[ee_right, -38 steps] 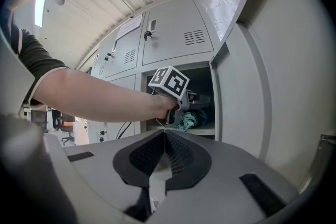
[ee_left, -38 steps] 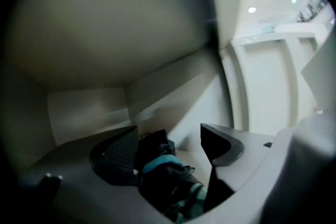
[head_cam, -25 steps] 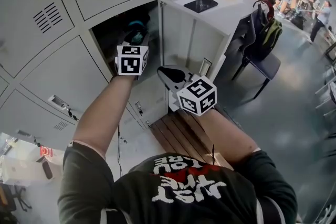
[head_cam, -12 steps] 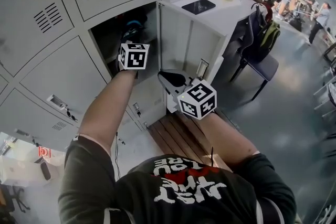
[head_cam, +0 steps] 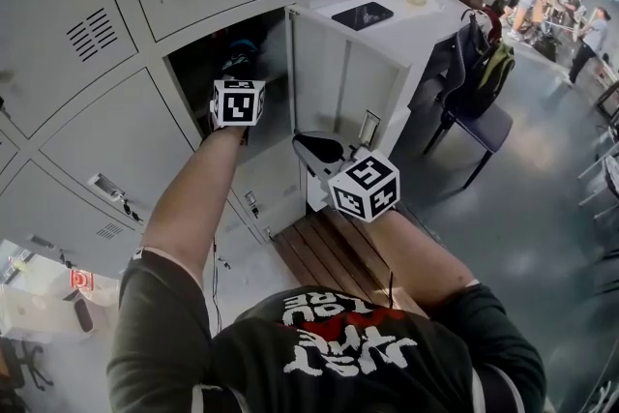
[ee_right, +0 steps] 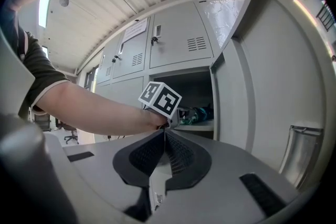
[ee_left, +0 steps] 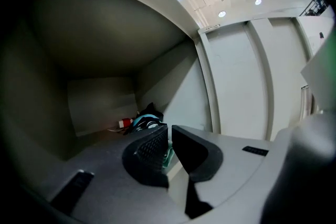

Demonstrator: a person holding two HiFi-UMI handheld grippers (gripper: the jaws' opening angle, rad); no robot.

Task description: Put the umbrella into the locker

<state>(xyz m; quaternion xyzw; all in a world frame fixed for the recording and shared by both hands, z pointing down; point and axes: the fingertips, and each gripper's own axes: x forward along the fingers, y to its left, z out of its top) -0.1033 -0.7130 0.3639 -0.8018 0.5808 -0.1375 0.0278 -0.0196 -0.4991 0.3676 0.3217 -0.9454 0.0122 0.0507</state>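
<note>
We see the left gripper [ee_left: 169, 135] reaching into the open locker [ee_left: 100, 102], its jaws drawn together with only a thin slit between them. A sliver of teal shows low in that slit. We cannot tell whether it belongs to the gripper or is something caught there.

The umbrella [ee_left: 147, 119] lies on the locker floor at the back, in the right corner, beyond the jaw tips and apart from them. Only a dark, teal-patched bundle of it shows. The jaws cover its near end, and the shade inside blurs its shape. A small red thing [ee_left: 125, 123] sits just left of it, too small for us to name.

In the head view the left jaws are hidden behind the marker cube [head_cam: 238, 102]. The locker's inside is mostly dark there, with just a hint of teal above the cube. The door [head_cam: 338, 73] stands open to the right.

The right gripper [ee_right: 164, 138] hangs outside, in front of the door, jaws closed on each other with nothing between them. Its view shows the left forearm [ee_right: 94, 107] crossing to the locker mouth. It also shows a stretch of the umbrella on the shelf past the cube; the locker's edge cuts off the rest.
</note>
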